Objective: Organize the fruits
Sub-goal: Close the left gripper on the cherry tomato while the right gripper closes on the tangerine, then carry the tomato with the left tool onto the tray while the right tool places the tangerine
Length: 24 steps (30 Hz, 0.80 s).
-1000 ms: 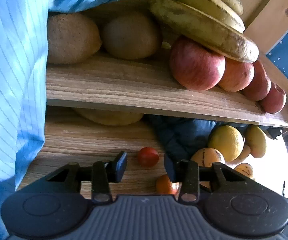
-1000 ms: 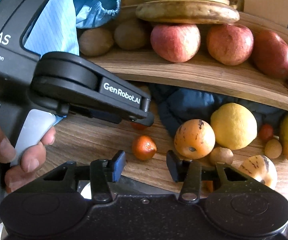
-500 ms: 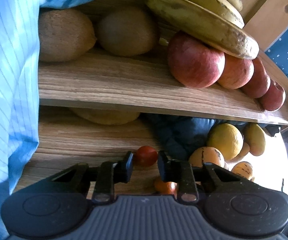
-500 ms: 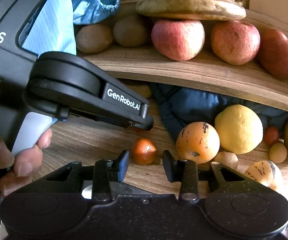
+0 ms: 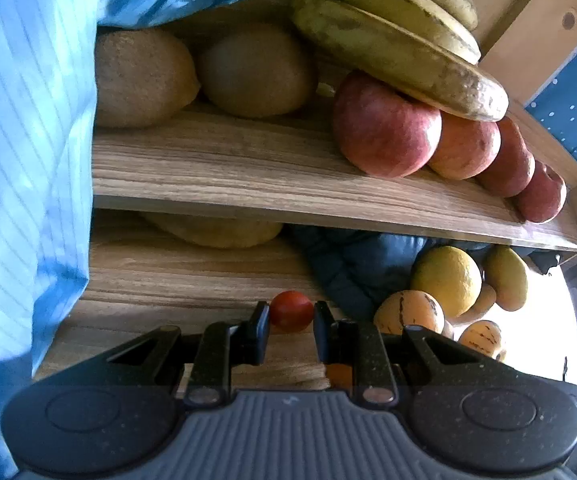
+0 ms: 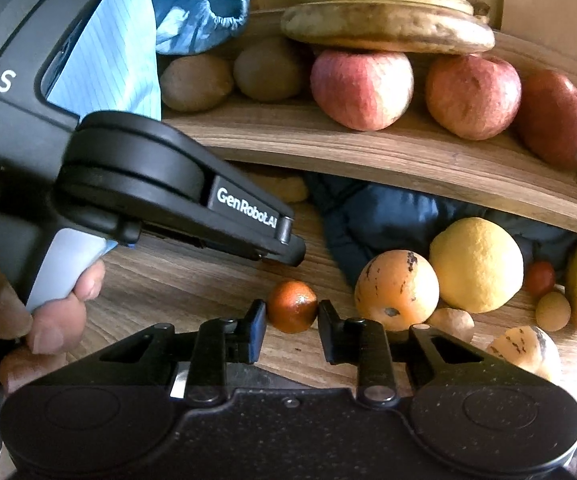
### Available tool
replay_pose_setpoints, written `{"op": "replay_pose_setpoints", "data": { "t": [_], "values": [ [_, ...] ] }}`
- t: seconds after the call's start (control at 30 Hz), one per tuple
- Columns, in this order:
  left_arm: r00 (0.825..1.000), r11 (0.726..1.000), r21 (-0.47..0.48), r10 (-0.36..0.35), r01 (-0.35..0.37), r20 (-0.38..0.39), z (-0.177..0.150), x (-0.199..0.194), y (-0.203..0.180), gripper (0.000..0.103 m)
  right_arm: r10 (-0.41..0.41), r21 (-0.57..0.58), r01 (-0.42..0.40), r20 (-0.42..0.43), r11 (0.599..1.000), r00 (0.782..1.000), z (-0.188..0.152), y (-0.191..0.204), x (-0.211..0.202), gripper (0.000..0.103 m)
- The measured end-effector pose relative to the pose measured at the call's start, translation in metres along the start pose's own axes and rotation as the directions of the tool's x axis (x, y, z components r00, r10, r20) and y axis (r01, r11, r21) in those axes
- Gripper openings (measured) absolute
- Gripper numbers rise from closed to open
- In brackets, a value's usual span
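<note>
Wooden shelf (image 5: 288, 184) ran above wooden tabletop (image 5: 176, 280). Dark blue quilted cloth (image 6: 392, 216) lay bunched under shelf, on tabletop. Light-blue striped sleeve (image 5: 20, 160) filled my left view; its elastic cuff (image 6: 200, 8) hung at shelf's left end.

Cherry tomato (image 5: 291, 311): red; small fruit (image 6: 292, 306): orange-red, glossy; apples (image 5: 384, 128): red, yellow-blushed; bananas (image 5: 400, 52): yellow, brown-flecked; melon (image 5: 410, 312): orange, dark-striped; shelf (image 5: 248, 176): brown woodgrain; sleeve (image 5: 20, 160): pale blue, pinstriped.
</note>
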<state>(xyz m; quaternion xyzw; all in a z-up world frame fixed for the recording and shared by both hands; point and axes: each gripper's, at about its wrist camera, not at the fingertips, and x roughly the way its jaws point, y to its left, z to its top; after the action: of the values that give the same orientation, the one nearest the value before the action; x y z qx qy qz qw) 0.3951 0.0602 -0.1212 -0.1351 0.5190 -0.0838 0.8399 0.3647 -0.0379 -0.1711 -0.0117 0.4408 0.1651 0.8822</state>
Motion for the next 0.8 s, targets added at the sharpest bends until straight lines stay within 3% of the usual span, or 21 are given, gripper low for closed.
{"op": "replay_pose_setpoints", "data": {
  "t": [0.47, 0.8],
  "values": [
    [0.999, 1.000, 0.026, 0.016, -0.016, 0.029, -0.032, -0.029, -0.024, 0.025, 0.000, 0.001, 0.000, 0.047, 1.000, 0.999, -0.023, -0.013, -0.046, 0.030],
    [0.999, 1.000, 0.009, 0.026, -0.026, 0.022, -0.070, -0.060, -0.024, 0.025, 0.028, -0.023, -0.027, 0.052, 0.999, 0.998, -0.045, 0.003, -0.086, 0.030]
  ]
}}
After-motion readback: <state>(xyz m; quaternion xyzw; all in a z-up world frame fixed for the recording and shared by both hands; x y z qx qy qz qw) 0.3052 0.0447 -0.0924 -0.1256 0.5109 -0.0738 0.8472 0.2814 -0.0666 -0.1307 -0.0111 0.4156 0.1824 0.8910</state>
